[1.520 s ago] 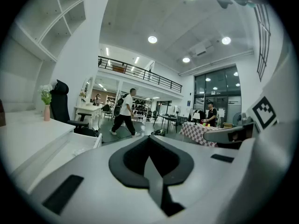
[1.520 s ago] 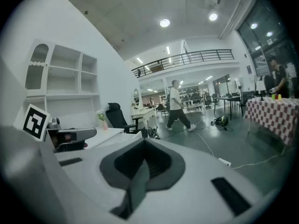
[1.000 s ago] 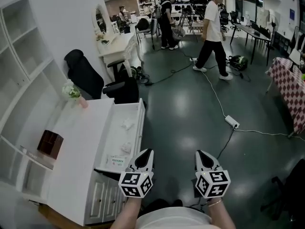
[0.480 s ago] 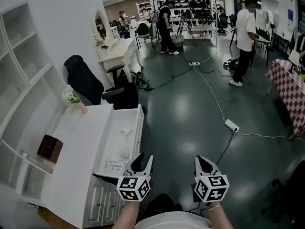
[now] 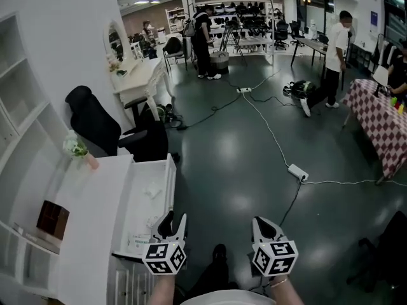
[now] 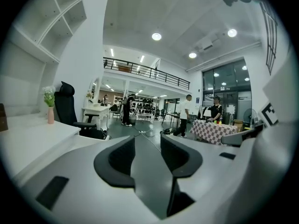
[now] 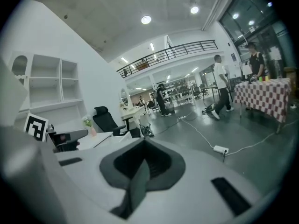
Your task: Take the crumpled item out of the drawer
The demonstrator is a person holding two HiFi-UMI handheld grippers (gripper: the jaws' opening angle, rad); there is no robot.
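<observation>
A white drawer [image 5: 170, 182] stands pulled out of the white cabinet at the left. A small crumpled white item [image 5: 152, 191] lies in its far half, and a printed paper [image 5: 140, 241] lies at its near end. My left gripper [image 5: 173, 220] hovers at the drawer's near right corner; its jaws have just been opening and nothing is between them. The left gripper view shows those jaws [image 6: 147, 141] apart, pointing out over the room. To the right, over the dark floor, my right gripper [image 5: 261, 223] is shut and empty, jaws [image 7: 144, 146] together.
A black office chair [image 5: 95, 122] stands beyond the drawer. A flower vase [image 5: 77, 150] and a brown box [image 5: 52, 216] sit on the cabinet top. A power strip [image 5: 296, 171] with cables lies on the floor. People stand far back, by a checkered table [image 5: 381, 122].
The left jaws have gone from together to apart. Both grippers sit lower in the head view, and the drawer has slid left. A person in a white shirt walked to the right.
</observation>
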